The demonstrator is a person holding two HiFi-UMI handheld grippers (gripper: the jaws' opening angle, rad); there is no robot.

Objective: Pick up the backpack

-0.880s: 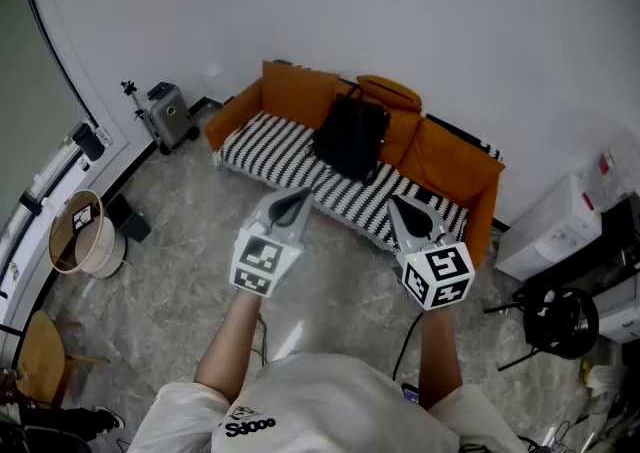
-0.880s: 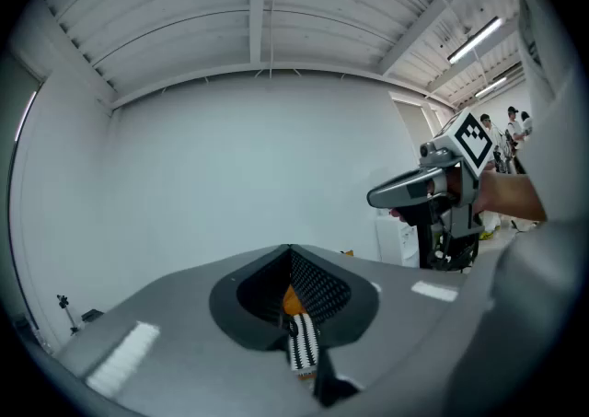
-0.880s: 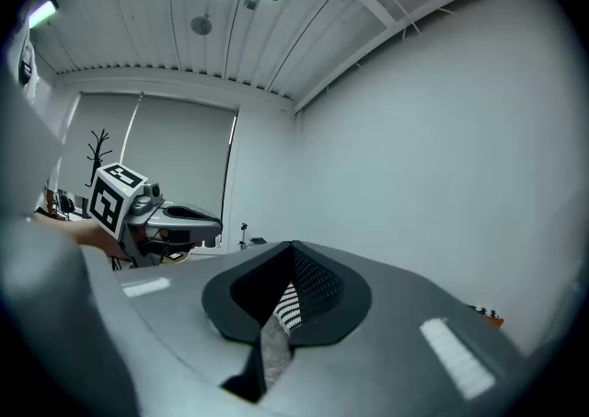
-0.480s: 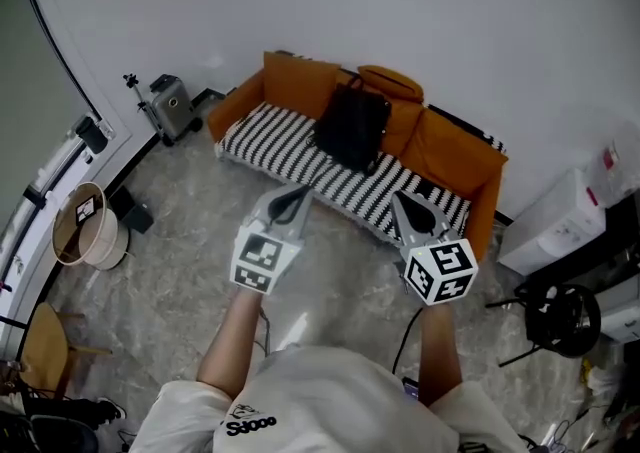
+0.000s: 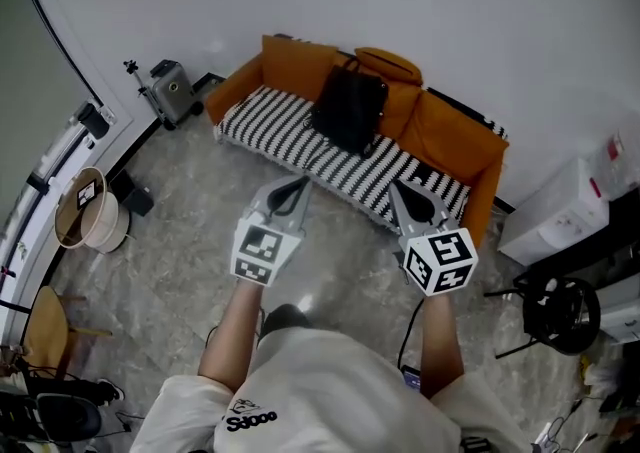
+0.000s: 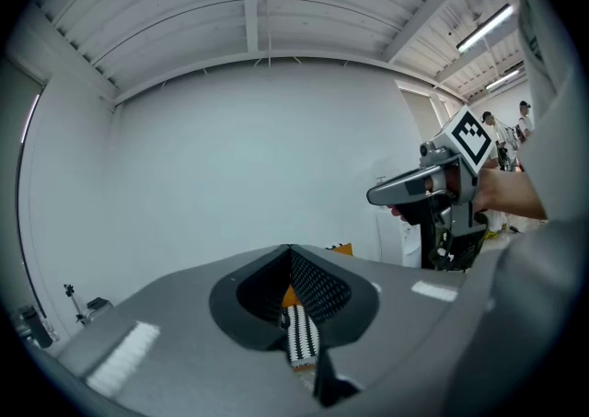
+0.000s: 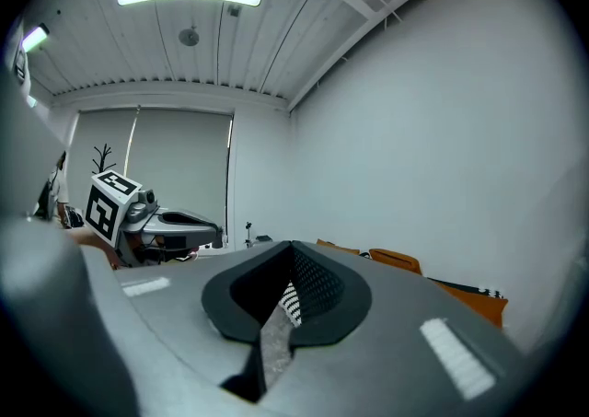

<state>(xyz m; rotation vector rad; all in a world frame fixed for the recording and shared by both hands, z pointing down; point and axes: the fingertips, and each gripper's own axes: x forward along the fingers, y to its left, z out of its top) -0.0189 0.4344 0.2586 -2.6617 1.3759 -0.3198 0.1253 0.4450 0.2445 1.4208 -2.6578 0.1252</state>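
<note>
I am standing on the grey stone floor [image 5: 170, 241] in front of an orange sofa [image 5: 455, 151], holding a gripper in each hand at about waist height, both pointing at the sofa and nearly level.

Nearest to me, short of the sofa's front edge, the left gripper [image 5: 297, 186] is showing its jaws closed together with nothing between them. Its own view is looking through the slit at a sliver of the sofa's striped cover [image 5: 275, 131]. Beside it, the right gripper [image 5: 402, 191] is likewise pressed shut and empty, and its tips are lining up with the sofa's front edge.

Farther on, on the sofa seat, the black backpack [image 5: 350, 111] is standing upright on the striped cover. Its long axis is running up toward the sofa's backrest, its back is leaning on the orange cushions, and its carry handle is at the top.

The backpack is lying straight ahead and well apart from both tools, roughly between the lines they are pointing along, so I judge neither hand clearly nearer. Before any grasp, the jaws need opening, and the handle at the top looks like the natural place to take hold.

Behind the sofa, a plain white wall [image 5: 400, 1] is closing the scene.
</note>
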